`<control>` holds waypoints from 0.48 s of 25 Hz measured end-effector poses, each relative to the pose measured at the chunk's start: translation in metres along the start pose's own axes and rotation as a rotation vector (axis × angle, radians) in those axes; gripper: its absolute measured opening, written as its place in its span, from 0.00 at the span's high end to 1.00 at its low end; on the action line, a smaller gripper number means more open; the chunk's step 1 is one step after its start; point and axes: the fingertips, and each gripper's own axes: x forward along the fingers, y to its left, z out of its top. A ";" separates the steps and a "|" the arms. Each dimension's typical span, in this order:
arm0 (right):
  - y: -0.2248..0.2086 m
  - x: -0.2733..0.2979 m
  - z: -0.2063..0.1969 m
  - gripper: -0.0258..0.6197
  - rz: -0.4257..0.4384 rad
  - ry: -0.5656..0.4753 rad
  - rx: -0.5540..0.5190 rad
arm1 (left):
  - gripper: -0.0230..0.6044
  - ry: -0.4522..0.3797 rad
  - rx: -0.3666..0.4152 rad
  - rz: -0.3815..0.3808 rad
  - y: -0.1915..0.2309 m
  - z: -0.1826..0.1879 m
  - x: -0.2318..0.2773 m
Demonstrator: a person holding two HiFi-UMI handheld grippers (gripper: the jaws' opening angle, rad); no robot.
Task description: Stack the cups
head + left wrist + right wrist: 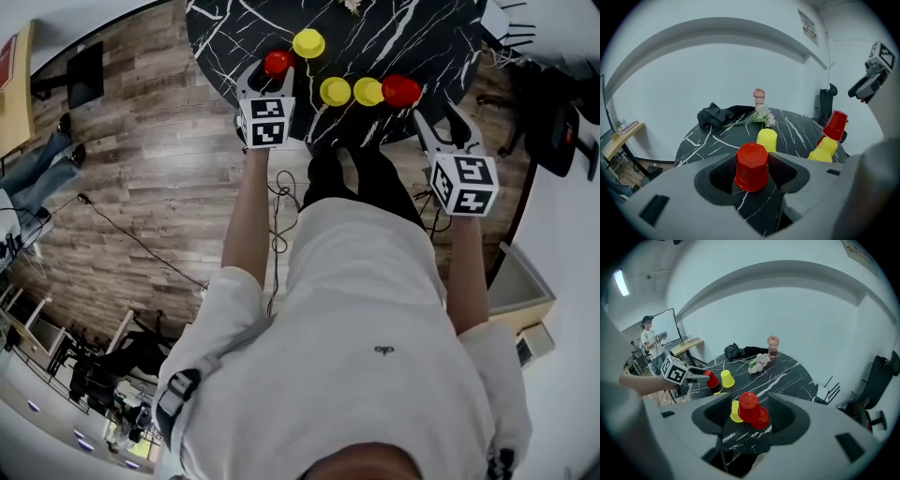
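Early in the job, by the look of it: no tidy stack anywhere yet. Grips an upturned red cup (751,168) in the left claw (269,77), pads set against both its sides at a wide spread, rim down on the black marbled surface (412,37), not lifted. Leaves a lone yellow cup (308,42) standing just beside it, at 2 o'clock in the head view. Shows a second yellow cup (335,91) and a third yellow cup (367,91) side by side at 4 o'clock of the gripped one, near the surface's front edge. At 3 o'clock of those, close against the third, other red cups (752,409): seemingly two, one tipped onto or half into the other; cannot tell whether truly nested. Holds the right claw (439,120) wide and empty at 4 o'clock of that red pair, near but not touching, with the pair framed between the jaws farther off.

Left to do, as judged: lift the gripped red cup, carry it over another, seat it, then gather every remaining cup into one pile. Possibly one nesting done at the red pair; otherwise all of it ahead.
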 end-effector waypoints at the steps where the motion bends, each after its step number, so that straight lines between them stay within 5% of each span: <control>1: 0.000 0.000 0.001 0.58 0.001 -0.005 0.005 | 0.62 -0.002 0.002 -0.003 -0.002 0.001 -0.003; 12: -0.001 -0.003 0.000 0.58 0.014 -0.066 0.070 | 0.62 -0.016 0.053 -0.074 -0.034 0.025 -0.040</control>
